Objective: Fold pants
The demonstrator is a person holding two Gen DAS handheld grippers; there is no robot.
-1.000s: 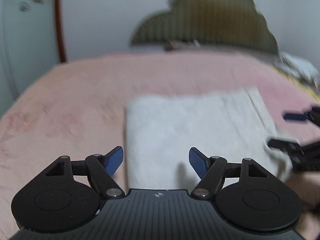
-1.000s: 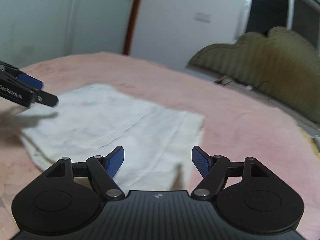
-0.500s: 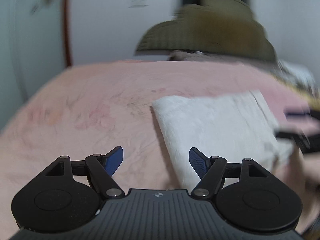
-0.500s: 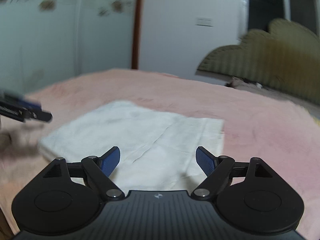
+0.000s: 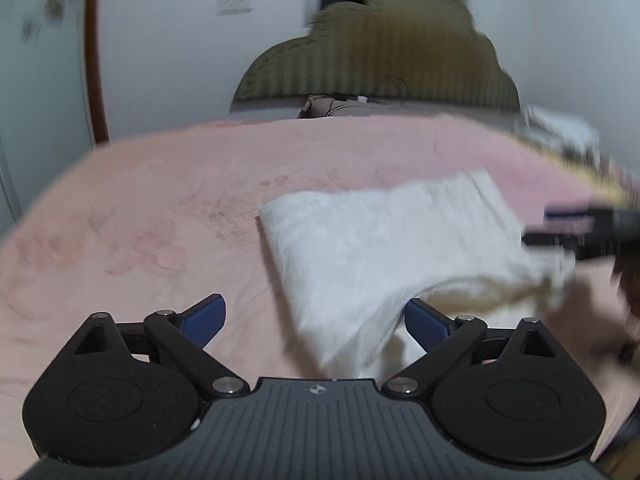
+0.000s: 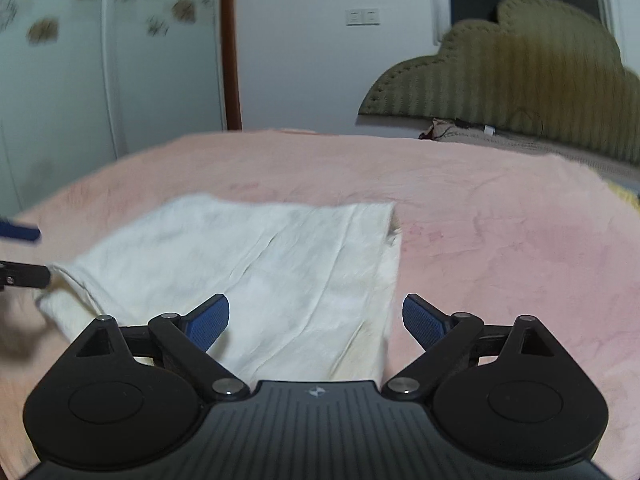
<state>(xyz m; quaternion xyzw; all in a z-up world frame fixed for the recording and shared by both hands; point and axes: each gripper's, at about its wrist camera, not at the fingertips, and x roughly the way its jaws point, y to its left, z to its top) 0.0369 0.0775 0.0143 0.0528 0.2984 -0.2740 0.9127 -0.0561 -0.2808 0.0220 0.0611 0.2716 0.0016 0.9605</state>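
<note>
Left wrist view: the folded white pants [image 5: 384, 248] lie on the pink bed [image 5: 160, 200]. The left gripper [image 5: 316, 320] has just been widening its fingers, a fold corner between them ungripped. The right gripper [image 6: 316, 318] has likewise been spreading, above the pants, holding nothing.

No readable text in either view.

The only mark is a small white star-like emblem on each gripper body [image 5: 319, 390], [image 6: 319, 391]; it seems to be a logo, though too small to tell any lettering.
</note>
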